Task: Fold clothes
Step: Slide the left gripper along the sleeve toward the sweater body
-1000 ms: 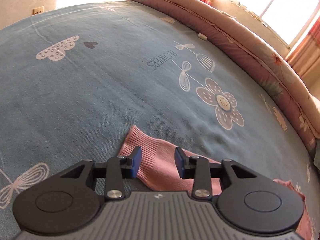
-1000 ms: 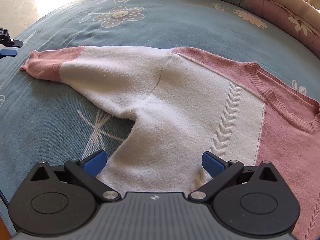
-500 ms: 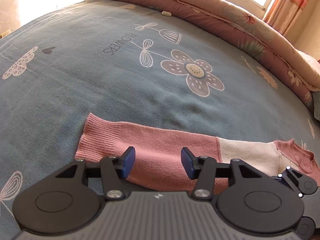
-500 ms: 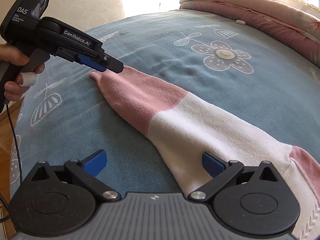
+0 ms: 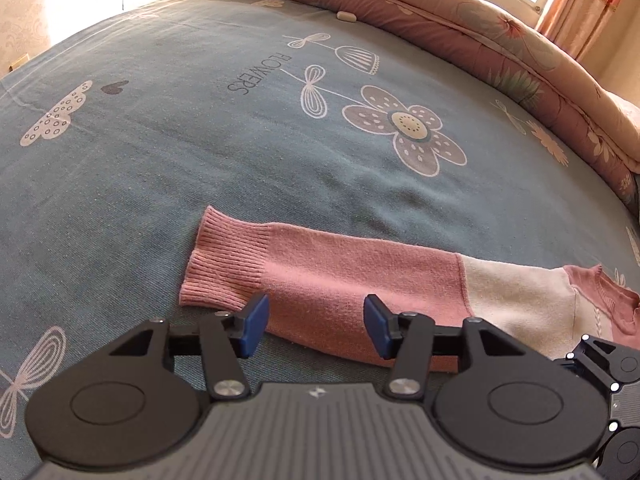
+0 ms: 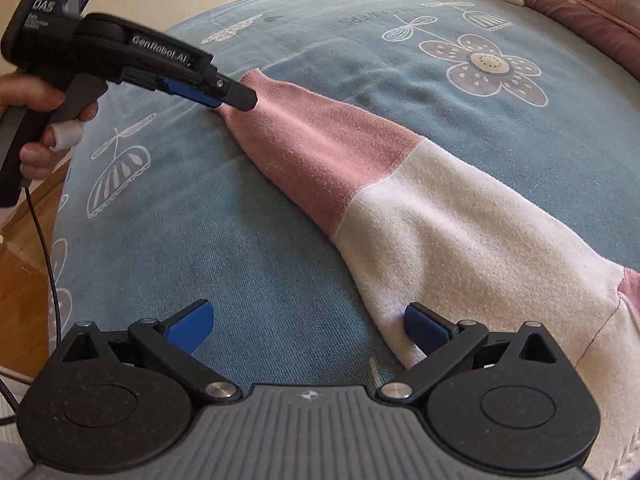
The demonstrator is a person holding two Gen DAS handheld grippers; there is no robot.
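Now that the left gripper (image 5: 314, 326) has slid from the cuff (image 5: 224, 260) further along the sweater sleeve (image 5: 360, 280) on the bed (image 5: 200, 140), fingers open w/ nothing gripped, right gripper (image 6: 308, 326) likewise open near the armpit, sleeve fold-in looks next.

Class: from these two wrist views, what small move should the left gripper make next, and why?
Probably close the left gripper on the pink sleeve: its jaws stand open at the cuff end, gripping nothing, and the sleeve lies stretched flat on the blue sheet, unfolded.
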